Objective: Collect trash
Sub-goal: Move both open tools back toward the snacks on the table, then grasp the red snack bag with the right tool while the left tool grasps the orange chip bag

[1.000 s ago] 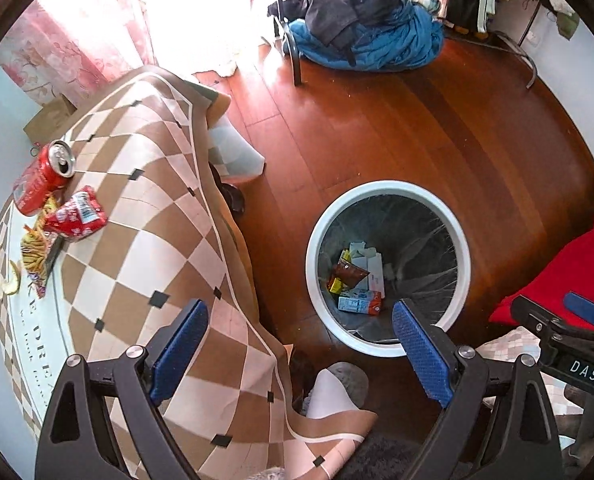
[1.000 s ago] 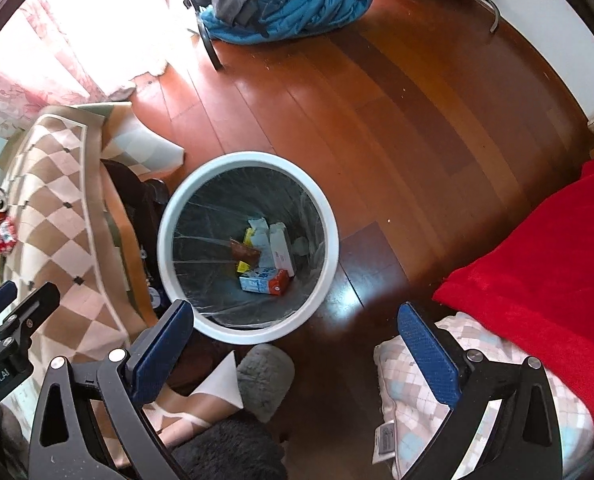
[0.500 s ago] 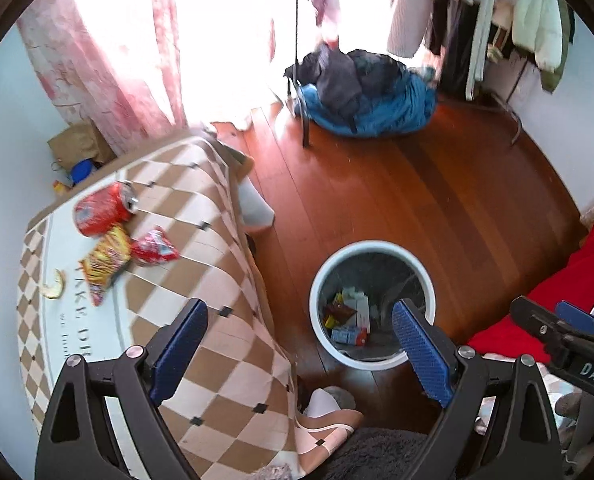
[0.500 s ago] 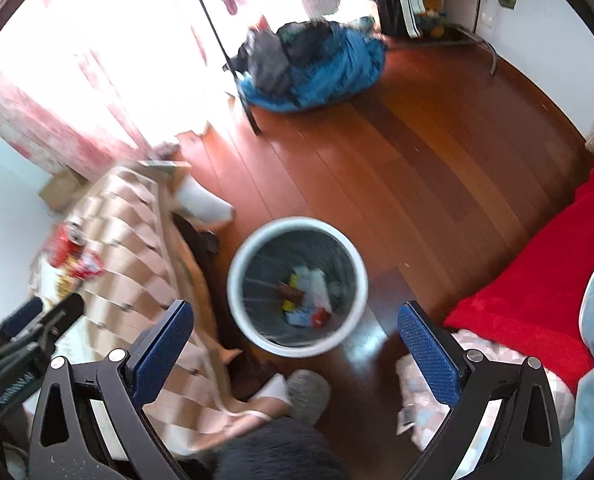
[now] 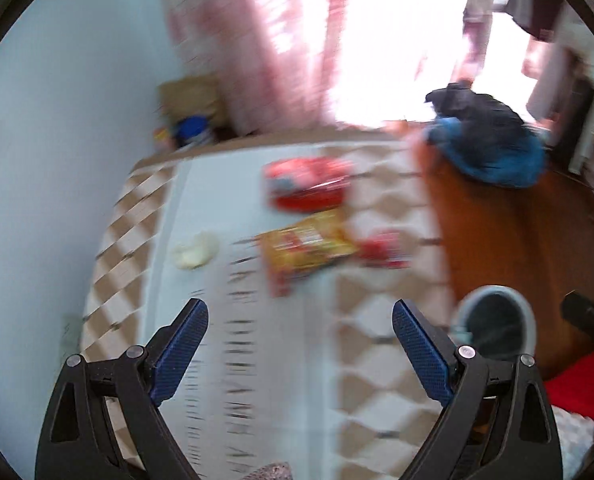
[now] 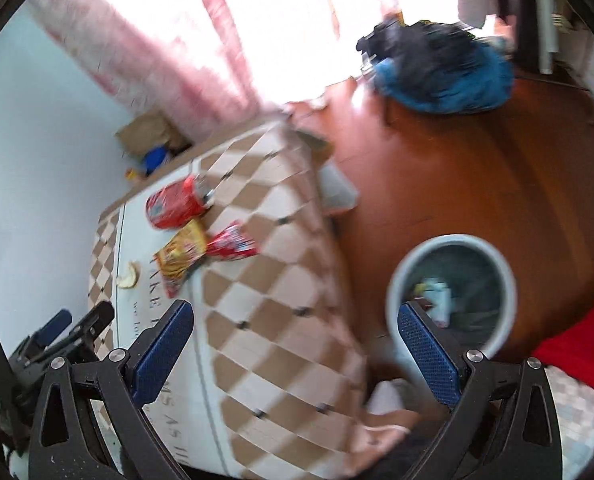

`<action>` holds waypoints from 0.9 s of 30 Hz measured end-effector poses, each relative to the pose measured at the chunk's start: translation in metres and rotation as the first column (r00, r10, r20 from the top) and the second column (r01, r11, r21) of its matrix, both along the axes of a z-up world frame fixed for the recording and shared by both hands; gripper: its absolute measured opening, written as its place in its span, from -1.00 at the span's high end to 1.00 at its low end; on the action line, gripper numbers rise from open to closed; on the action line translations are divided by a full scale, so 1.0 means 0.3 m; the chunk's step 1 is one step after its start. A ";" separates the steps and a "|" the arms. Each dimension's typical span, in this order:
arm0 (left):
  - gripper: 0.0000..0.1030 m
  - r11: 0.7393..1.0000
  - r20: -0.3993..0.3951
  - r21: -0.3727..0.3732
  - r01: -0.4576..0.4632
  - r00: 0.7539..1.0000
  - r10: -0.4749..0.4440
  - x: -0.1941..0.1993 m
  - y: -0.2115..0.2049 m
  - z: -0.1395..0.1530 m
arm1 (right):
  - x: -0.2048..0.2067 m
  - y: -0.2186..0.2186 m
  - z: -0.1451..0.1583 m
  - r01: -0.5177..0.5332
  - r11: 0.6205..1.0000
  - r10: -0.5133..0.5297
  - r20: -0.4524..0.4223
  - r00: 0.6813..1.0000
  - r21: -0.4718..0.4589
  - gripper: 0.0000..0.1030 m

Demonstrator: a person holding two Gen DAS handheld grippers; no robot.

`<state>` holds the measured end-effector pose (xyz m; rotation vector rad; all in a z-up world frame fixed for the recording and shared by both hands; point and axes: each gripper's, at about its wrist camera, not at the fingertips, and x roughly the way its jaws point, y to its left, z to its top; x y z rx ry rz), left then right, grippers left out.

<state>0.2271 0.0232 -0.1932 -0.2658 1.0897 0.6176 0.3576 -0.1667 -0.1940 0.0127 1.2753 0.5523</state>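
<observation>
Both views are motion-blurred. On the checkered tablecloth [image 5: 377, 320] [image 6: 281, 280] lie a crushed red can [image 5: 307, 184] [image 6: 177, 202], a yellow snack wrapper [image 5: 305, 250] [image 6: 181, 254], a small red wrapper [image 5: 383, 249] [image 6: 233, 244] and a pale peel scrap [image 5: 196, 250] [image 6: 129, 276]. A white-rimmed bin [image 5: 497, 326] [image 6: 453, 288] with trash in it stands on the floor to the right of the table. My left gripper [image 5: 300, 320] hangs open and empty above the table, short of the wrappers. My right gripper [image 6: 295, 322] is open and empty over the table's right edge.
Red-brown wooden floor [image 6: 497, 160] lies right of the table. A blue and black clothes pile [image 5: 485, 148] [image 6: 441, 68] sits near the bright window with pink curtains. A red blanket [image 6: 581, 344] is at lower right, a paper bag [image 6: 149, 132] behind the table by the wall.
Both grippers have swung left and up from over the bin toward the table. The can and wrappers now sit ahead of the left gripper. Both stay open.
</observation>
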 end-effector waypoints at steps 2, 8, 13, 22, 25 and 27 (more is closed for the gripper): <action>-0.83 0.998 -0.045 0.014 -0.055 0.997 0.055 -0.045 0.107 -0.075 | 0.018 0.133 -0.081 -0.033 0.999 0.032 -0.035 0.999 -0.011 -1.00; -0.83 0.988 -0.124 -0.032 -0.154 0.981 0.149 -0.075 0.309 -0.248 | 0.105 0.388 -0.301 -0.072 0.995 0.064 -0.110 0.992 -0.062 -0.77; -0.83 0.981 -0.125 -0.101 -0.164 0.981 0.151 -0.017 0.387 -0.326 | 0.161 0.516 -0.418 -0.103 0.992 0.091 -0.155 0.984 -0.075 -0.47; -0.81 0.968 -0.100 -0.237 -0.083 0.993 0.061 0.164 0.379 -0.422 | 0.161 0.523 -0.462 -0.144 0.988 0.132 -0.165 0.977 -0.061 0.45; -0.81 0.963 -0.097 -0.264 -0.054 0.995 0.029 0.214 0.350 -0.445 | 0.175 0.490 -0.457 -0.124 0.991 0.114 -0.168 0.979 -0.053 0.47; -0.81 0.959 -0.093 -0.281 -0.036 0.996 0.010 0.239 0.329 -0.458 | 0.180 0.477 -0.465 -0.117 0.991 0.106 -0.174 0.979 -0.058 0.48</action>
